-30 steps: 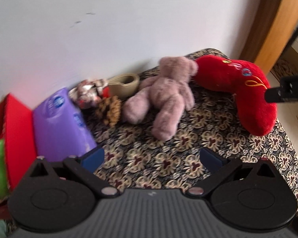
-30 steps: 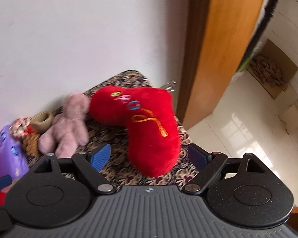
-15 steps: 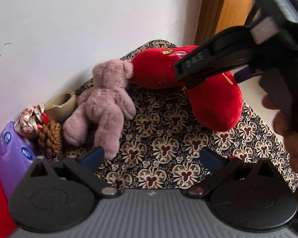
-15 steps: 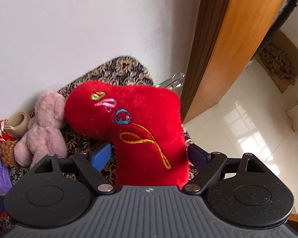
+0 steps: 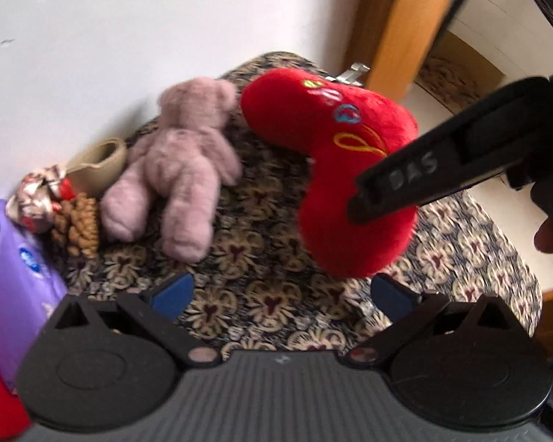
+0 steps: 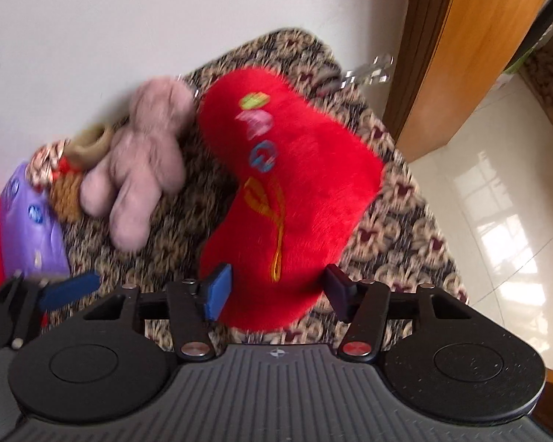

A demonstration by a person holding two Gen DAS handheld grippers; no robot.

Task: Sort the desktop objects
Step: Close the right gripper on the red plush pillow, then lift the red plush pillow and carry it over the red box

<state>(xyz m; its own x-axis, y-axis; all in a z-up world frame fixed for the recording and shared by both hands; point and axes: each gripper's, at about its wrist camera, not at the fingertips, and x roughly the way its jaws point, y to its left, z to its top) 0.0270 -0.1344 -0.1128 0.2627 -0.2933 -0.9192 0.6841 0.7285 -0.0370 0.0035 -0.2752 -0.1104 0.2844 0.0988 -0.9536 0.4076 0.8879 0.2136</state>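
Red plush now pinched between narrowed right tongs; left tongs apart

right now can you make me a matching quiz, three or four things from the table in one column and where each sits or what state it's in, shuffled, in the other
Things:
1. red plush cushion
2. pink teddy bear
3. purple packet
4. left claw

Places or states:
A. far left edge of the table, beside the woven brown thing
B. open, hovering over bare patterned cloth
C. lying limbs spread, head towards the wall
D. between the right claw's two fingers

Pairs: 1-D, 2-C, 3-A, 4-B
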